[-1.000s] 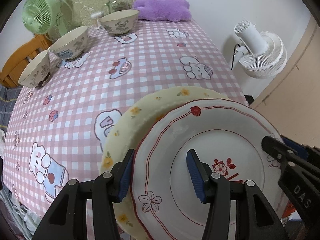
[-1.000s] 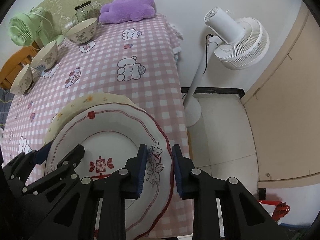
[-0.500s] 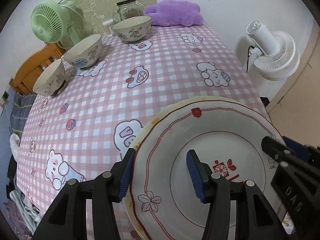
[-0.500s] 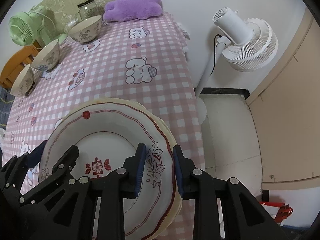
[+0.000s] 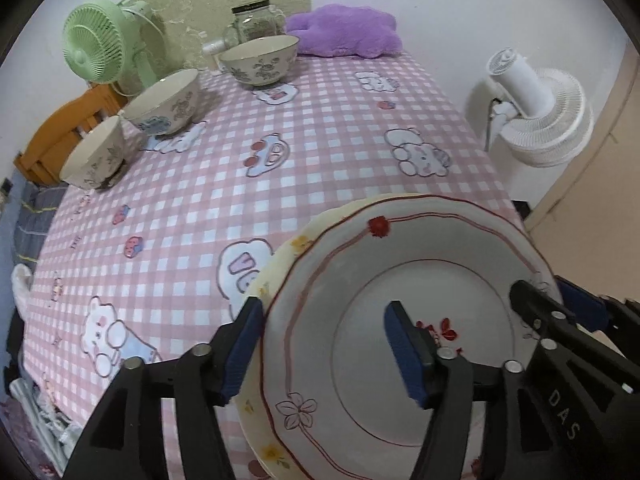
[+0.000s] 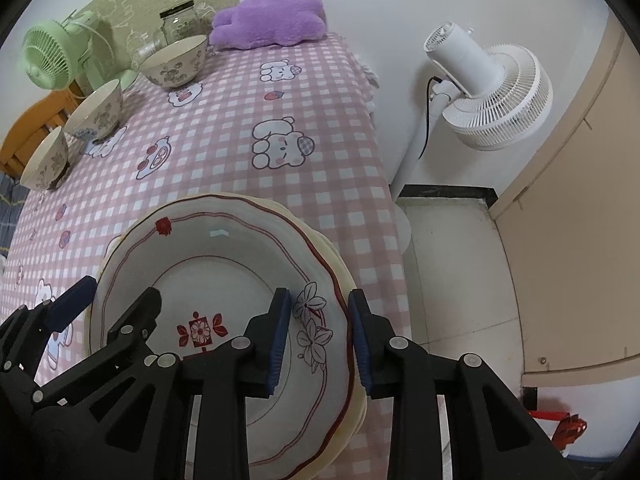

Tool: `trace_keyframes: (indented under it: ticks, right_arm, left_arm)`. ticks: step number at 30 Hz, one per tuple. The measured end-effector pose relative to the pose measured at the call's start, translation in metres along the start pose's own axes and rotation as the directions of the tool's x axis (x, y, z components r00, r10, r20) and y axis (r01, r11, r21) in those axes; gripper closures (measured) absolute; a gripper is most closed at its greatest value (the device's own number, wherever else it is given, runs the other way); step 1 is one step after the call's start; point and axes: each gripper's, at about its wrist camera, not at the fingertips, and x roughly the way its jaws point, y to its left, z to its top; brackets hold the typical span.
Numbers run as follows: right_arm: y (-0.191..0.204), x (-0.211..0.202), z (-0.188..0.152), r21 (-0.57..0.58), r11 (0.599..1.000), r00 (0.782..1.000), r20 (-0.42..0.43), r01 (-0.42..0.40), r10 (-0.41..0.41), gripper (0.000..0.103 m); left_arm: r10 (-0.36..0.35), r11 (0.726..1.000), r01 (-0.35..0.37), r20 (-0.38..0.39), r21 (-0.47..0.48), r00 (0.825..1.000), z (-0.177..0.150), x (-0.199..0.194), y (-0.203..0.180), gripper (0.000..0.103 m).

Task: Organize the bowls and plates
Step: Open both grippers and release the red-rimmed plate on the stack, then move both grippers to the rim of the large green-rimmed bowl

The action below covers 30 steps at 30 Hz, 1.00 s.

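A white plate with a red rim line [image 5: 420,280] [image 6: 224,264] lies on top of a cream yellow-flowered plate [image 5: 276,264] [image 6: 340,268] at the table's near right corner. My left gripper [image 5: 328,344] is open, its fingers astride the white plate's left rim. My right gripper [image 6: 318,340] is open, its fingers astride the right rim, and the plates' rims sit in the gap. Three patterned bowls [image 5: 260,58] [image 5: 164,102] [image 5: 94,152] stand along the far left of the table.
The table has a pink checked cloth [image 5: 320,132]. A green fan [image 5: 94,44], a glass jar [image 5: 254,20] and a purple cushion [image 5: 346,36] are at the far end. A white standing fan [image 6: 488,88] is on the floor right of the table edge.
The white plate has come down and now sits centred on the cream plate. My right gripper's fingers have spread wider apart around the rim. Both cameras have pulled back slightly.
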Motion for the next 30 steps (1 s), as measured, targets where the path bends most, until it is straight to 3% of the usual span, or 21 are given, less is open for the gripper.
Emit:
trace_keyframes:
  ticks: [5, 10, 15, 20, 30]
  right_arm:
    - [-0.003, -0.002, 0.000, -0.012, 0.999, 0.999, -0.020, -0.043, 0.042, 0.065]
    - [0.001, -0.015, 0.005, -0.024, 0.998, 0.998, 0.004, -0.065, 0.065, 0.048]
    - [0.015, -0.026, 0.017, -0.020, 0.996, 0.995, 0.047, -0.083, 0.084, 0.039]
    - [0.041, -0.035, 0.025, -0.028, 0.995, 0.992, 0.080, -0.100, 0.102, 0.037]
    - [0.108, -0.051, 0.040, 0.028, 0.996, 0.988, 0.137, -0.081, 0.077, 0.037]
  left_arm:
    - [-0.049, 0.999, 0.049, -0.001, -0.022, 0.999, -0.004, -0.005, 0.006, 0.034]
    - [-0.050, 0.998, 0.051, 0.020, -0.046, 0.999, -0.002, -0.020, 0.023, 0.027]
    - [-0.054, 0.994, 0.060, 0.060, -0.086, 0.997, 0.003, -0.032, 0.047, 0.020]
    - [-0.084, 0.987, 0.098, 0.113, -0.125, 0.990, 0.010, -0.046, 0.082, 0.020]
    - [-0.103, 0.989, 0.118, 0.148, -0.094, 0.984, 0.036, -0.055, 0.152, 0.020]
